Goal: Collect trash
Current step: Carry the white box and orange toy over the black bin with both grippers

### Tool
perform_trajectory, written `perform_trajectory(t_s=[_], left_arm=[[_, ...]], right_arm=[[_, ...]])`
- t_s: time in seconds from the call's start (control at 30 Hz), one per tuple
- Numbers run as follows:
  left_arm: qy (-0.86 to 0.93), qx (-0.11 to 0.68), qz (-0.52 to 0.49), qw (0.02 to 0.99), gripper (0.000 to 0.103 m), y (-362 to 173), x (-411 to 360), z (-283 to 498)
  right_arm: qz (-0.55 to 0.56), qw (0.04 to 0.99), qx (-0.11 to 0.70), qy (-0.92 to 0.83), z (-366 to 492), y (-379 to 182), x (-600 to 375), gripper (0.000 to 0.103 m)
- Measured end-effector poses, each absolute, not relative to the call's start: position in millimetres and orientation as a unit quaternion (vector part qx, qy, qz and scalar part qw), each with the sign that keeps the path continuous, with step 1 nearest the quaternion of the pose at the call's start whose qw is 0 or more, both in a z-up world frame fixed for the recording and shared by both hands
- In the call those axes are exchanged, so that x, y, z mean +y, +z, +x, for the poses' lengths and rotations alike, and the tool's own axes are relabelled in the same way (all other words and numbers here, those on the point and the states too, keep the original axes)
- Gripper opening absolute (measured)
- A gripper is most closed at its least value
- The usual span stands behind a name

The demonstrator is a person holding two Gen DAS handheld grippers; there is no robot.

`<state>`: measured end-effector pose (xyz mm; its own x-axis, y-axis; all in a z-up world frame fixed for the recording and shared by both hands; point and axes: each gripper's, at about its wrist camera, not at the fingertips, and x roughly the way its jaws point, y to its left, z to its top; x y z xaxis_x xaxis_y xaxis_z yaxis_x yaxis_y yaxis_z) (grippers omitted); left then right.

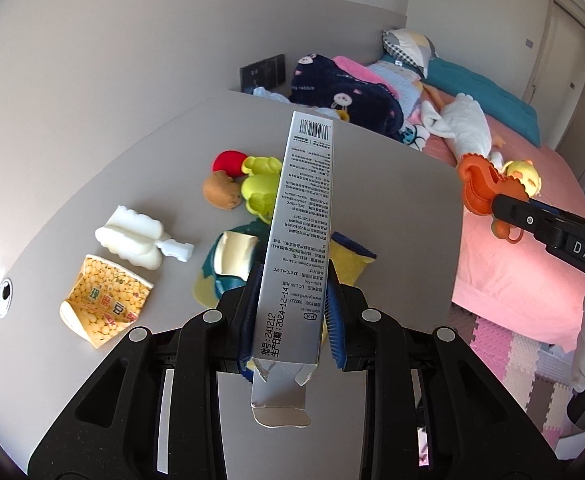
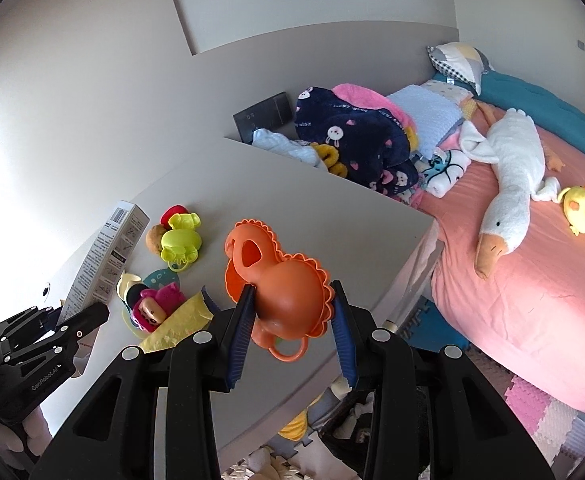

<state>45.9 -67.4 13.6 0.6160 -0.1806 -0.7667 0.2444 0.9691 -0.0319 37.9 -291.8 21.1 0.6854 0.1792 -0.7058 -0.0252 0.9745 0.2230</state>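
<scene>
My left gripper [image 1: 292, 304] is shut on a long silver carton [image 1: 298, 240] with its end flap torn open, held above the grey table [image 1: 392, 184]. The carton also shows in the right wrist view [image 2: 104, 256]. My right gripper [image 2: 292, 308] is shut on an orange plastic toy mould [image 2: 280, 280], held over the table's right part; it also shows in the left wrist view [image 1: 484, 188]. On the table lie a crushed yellow paper cup [image 1: 104, 304], a yellow wrapper [image 1: 348, 260] and a teal-and-cream wrapper [image 1: 228, 264].
Toys sit on the table: a white mould [image 1: 136, 236], green moulds [image 1: 260, 184], a red ball [image 1: 228, 162], a brown plush [image 1: 220, 190], a pink doll [image 2: 152, 304]. A bed [image 2: 532, 280] with blankets, a goose plush [image 2: 508, 184] stands right. Foam mats [image 1: 512, 356] cover the floor.
</scene>
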Motion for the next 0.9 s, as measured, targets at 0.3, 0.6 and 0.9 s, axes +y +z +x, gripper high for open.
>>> perform_trajectory(t_s=[0.3,0.6,0.9], left_arm=[[-0.162,0.416,0.061,0.893,0.029,16,-114,38],[-0.199,0.413,0.076,0.885,0.029,17,-151,34],[-0.239,0.409,0.091,0.876,0.029,17,-188,29]], right_arm=[[0.114,0.918,0.380,0.024,11,26,-331,0.039],[0.127,0.920,0.371,-0.008,-7,29,-362,0.039],[0.140,0.919,0.365,-0.046,-28,29,-393,0.039]])
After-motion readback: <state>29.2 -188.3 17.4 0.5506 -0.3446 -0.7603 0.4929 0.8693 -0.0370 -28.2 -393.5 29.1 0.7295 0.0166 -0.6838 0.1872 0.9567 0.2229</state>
